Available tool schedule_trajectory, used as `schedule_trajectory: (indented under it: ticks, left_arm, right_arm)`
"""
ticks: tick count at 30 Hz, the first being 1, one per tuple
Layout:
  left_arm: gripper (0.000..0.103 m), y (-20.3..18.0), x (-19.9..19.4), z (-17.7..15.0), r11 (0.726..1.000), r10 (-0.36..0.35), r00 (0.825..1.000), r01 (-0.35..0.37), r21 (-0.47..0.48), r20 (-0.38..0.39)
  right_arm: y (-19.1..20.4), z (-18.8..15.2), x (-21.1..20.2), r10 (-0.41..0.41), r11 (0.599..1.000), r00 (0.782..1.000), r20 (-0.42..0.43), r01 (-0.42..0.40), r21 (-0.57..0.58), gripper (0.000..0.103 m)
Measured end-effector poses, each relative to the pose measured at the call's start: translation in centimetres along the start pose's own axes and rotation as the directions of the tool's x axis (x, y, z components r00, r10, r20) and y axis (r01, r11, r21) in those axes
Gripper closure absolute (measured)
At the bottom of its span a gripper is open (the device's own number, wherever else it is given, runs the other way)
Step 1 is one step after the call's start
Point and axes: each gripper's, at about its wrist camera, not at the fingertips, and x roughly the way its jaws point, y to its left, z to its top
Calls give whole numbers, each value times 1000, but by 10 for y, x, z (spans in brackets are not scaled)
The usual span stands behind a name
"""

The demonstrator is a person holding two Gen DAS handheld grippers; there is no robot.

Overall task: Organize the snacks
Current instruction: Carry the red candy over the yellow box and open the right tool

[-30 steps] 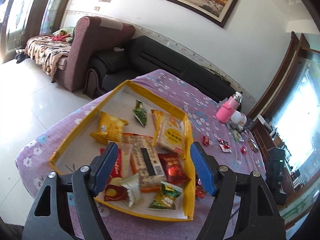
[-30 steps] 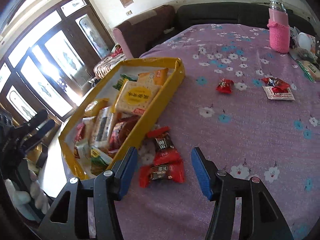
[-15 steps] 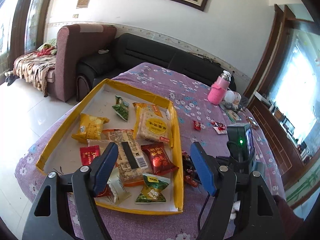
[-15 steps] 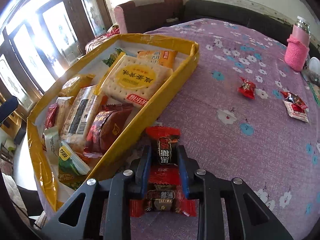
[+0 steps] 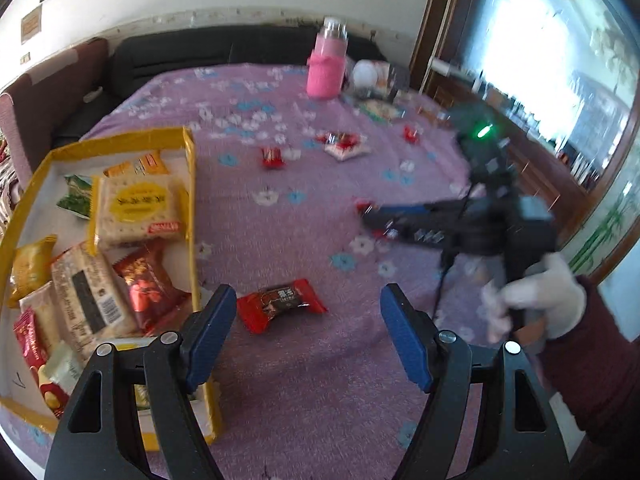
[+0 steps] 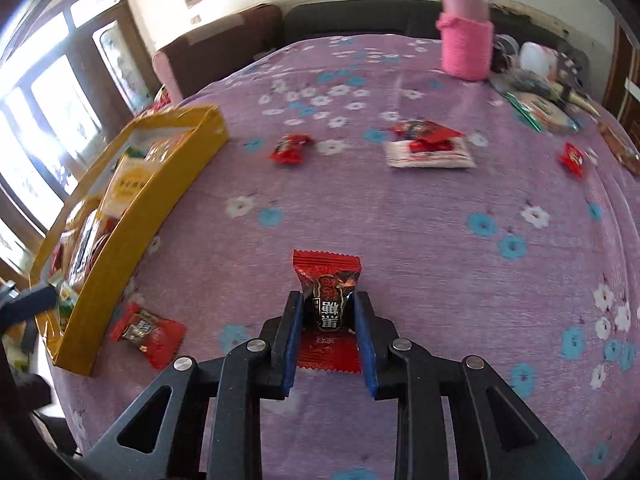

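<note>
My right gripper (image 6: pixel 328 314) is shut on a red-and-black wrapped candy (image 6: pixel 329 280), held above the purple cloth; in the left wrist view the same gripper (image 5: pixel 370 216) shows blurred, with the candy (image 5: pixel 365 207) at its tip. My left gripper (image 5: pixel 306 324) stands open over the table, nothing between its pads. A second red candy (image 5: pixel 280 304) lies on the cloth just ahead of its left finger, close to the yellow tray (image 5: pixel 191 200). The tray (image 6: pixel 132 224) holds several snack packets, among them a yellow cracker pack (image 5: pixel 136 208).
More red candies (image 6: pixel 292 148) (image 6: pixel 572 156) and a white packet (image 6: pixel 430 156) with candies on it lie farther out on the flowered cloth. A pink bottle (image 6: pixel 466 40) and clutter stand at the far edge. A white-gloved hand (image 5: pixel 536 296) holds the right gripper.
The right gripper closed on one of the two red candies beside the tray and carried it away to the right. The left gripper swung from over the tray to the cloth beside it.
</note>
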Motion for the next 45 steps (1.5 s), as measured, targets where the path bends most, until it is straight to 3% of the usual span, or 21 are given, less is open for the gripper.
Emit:
schedule_trajectory:
  ticks: [2,4,7,10,13,17,20,27,32,34,36,39,41,45]
  left_arm:
    - [29,-3,14,4,1000,27,998,-27,2,-49]
    - [29,-8,13,7,999,40,998,-40,-5,-49]
    - [29,-19,-17,8,999,44,999,-44,-29,7]
    - [29,-22,-69,5,994,89,993,-84,-69,73]
    - [29,-12,-114,0,978,170,975,-149,-143,145]
    - [29,13,-163,-11,933,263,943,-195,-303,203]
    - [29,22,-181,-20,900,339,917,-251,-358,208]
    - [28,25,-214,-26,869,415,875,-302,-391,248]
    - [28,24,-210,-25,879,403,878,-292,-377,259]
    - [28,26,-202,-23,885,386,885,-275,-375,261]
    - [28,32,-193,-23,892,355,897,-241,-381,264]
    - [28,47,-182,-26,901,279,915,-144,-409,292]
    - [28,62,-170,-30,900,209,927,-57,-432,313]
    - [28,83,-143,-39,883,136,946,19,-470,295]
  right_arm:
    - [-8,2,-1,29,1000,1000,0,-29,14,76]
    - [-5,10,2,22,999,999,-27,-23,-37,76]
    - [12,23,9,-2,984,999,-37,-5,-178,76]
    - [13,21,19,33,975,999,-4,-33,-219,75]
    - [-2,11,13,106,986,993,51,-98,-137,76]
    - [-26,9,11,231,973,971,52,-231,-15,76]
    - [-28,9,11,253,967,966,54,-254,-3,76]
    - [-36,10,12,292,955,955,59,-294,28,74]
    - [-40,10,9,279,958,958,73,-283,44,68]
    - [-42,11,4,241,968,966,97,-246,49,58]
    - [-40,12,-4,198,979,971,136,-204,29,58]
    - [-26,13,-26,184,983,961,209,-180,-38,58]
    - [-3,8,-34,230,970,954,190,-210,-122,59]
    - [56,-8,-33,270,919,959,88,-229,-321,59]
